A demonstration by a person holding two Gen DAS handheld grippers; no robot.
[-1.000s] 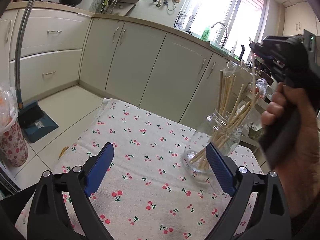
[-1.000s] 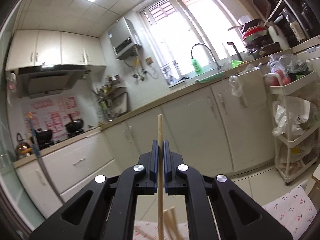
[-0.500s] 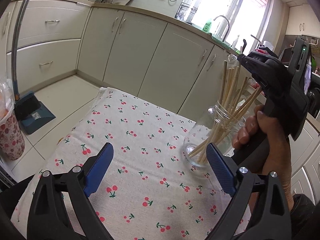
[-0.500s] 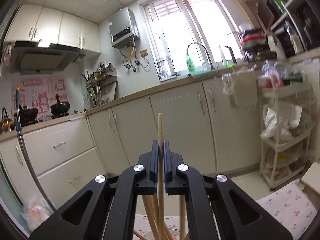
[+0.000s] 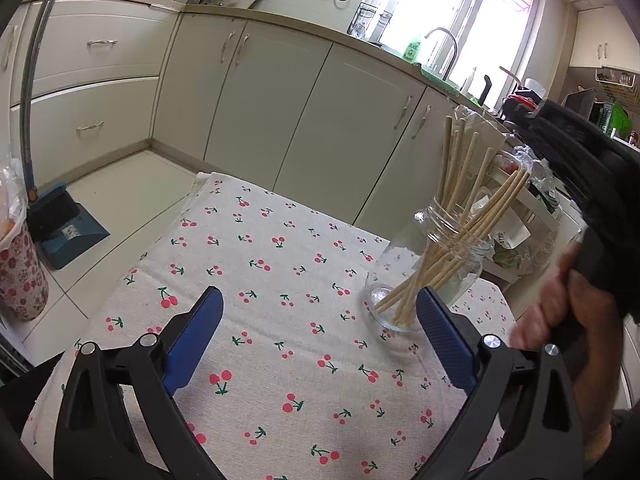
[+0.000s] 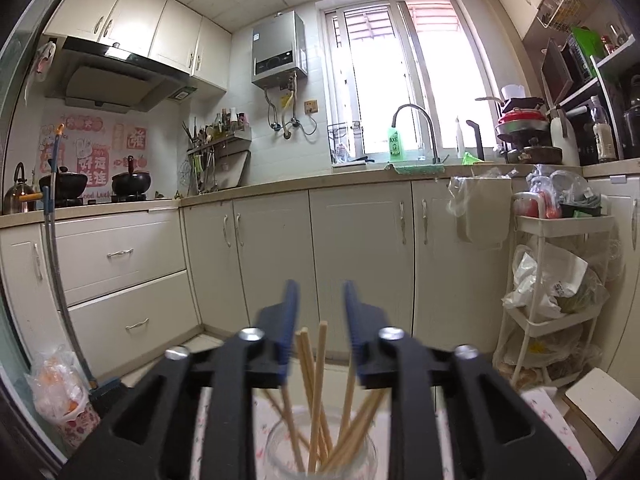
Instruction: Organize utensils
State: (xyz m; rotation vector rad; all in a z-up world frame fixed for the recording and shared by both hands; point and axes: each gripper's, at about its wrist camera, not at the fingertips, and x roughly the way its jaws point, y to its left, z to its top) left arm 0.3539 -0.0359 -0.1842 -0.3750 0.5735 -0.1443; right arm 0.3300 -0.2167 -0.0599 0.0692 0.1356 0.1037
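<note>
A clear glass jar (image 5: 434,268) stands on the cherry-print tablecloth (image 5: 280,280), with several wooden chopsticks (image 5: 460,200) leaning in it. My left gripper (image 5: 320,320) hovers low over the cloth, open and empty, its right pad just in front of the jar. In the right wrist view my right gripper (image 6: 319,312) sits right above the jar (image 6: 320,452). Its jaws are opening, and the chopstick tops (image 6: 316,360) rise between the pads without touching them. A hand (image 5: 560,308) holds the right gripper's handle beside the jar.
The table's far edge drops to the tiled floor in front of cream cabinets (image 5: 280,112). A blue dustpan with a brush (image 5: 60,220) and a floral bin (image 5: 20,276) stand on the floor to the left. A white rolling cart (image 6: 560,280) with bags is at the right.
My right gripper has come down over the jar and its jaws have parted, letting go of the single chopstick, which now stands among the others. The left gripper has stayed put.
</note>
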